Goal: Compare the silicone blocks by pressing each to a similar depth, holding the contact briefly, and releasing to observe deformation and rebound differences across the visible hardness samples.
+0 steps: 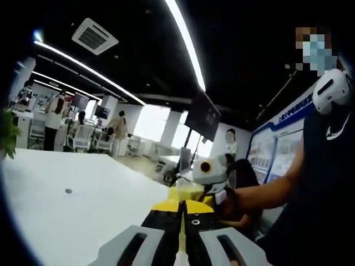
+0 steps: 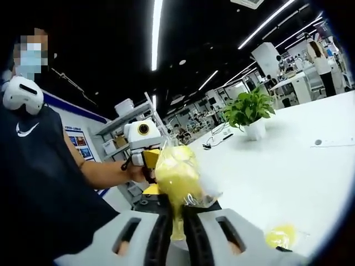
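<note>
Smooth matt white counter (image 2: 288, 183). Glossy crinkled clear plastic wrap round yellow block (image 2: 176, 177). Matt grey plastic jaws, right gripper (image 2: 178, 233). Yellow, black plastic shell, left gripper (image 1: 182, 235).

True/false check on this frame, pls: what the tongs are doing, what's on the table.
1. The right tongs are shut on a yellow bagged block. True.
2. The potted plant stands on the floor. False: it stands on the white table.
3. A second yellow piece lies on the table. True.
4. The left tongs are wide open. False: they are shut, pinching a pale yellow edge, apparently of the same bag.
</note>
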`<act>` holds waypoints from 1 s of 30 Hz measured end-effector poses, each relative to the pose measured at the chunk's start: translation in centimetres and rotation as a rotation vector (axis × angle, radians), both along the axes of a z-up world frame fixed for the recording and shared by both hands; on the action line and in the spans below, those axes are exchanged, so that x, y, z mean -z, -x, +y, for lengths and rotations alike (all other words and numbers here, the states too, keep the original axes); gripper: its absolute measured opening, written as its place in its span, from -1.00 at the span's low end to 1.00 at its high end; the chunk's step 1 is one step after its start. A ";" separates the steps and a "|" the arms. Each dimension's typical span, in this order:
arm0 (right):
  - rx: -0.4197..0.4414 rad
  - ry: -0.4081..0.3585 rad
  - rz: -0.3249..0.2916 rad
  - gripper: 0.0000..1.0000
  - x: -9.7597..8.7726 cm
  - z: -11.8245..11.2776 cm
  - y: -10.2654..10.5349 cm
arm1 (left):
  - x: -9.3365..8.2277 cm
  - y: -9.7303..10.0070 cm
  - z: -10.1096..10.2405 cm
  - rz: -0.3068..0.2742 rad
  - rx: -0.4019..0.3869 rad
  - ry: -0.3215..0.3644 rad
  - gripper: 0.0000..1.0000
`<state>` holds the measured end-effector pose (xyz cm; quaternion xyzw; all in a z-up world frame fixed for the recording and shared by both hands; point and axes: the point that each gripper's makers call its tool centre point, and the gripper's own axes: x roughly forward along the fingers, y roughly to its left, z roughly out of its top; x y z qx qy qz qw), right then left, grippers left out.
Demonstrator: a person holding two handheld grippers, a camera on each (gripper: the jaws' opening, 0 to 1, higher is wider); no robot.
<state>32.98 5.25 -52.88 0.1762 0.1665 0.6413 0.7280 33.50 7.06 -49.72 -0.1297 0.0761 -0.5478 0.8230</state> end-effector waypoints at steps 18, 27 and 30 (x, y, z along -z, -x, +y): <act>0.023 -0.043 -0.036 -0.69 0.2 -0.1 -0.6 | -0.5 -0.3 -0.1 0.057 -0.012 0.031 -1.00; 0.074 -0.064 -0.080 -0.08 -0.3 0.0 -1.5 | -1.7 -0.5 -0.2 0.053 -0.012 0.056 -1.00; 0.097 -0.068 -0.082 0.15 -0.5 -0.2 -1.9 | -1.8 -0.6 -0.2 0.048 -0.018 0.056 -1.00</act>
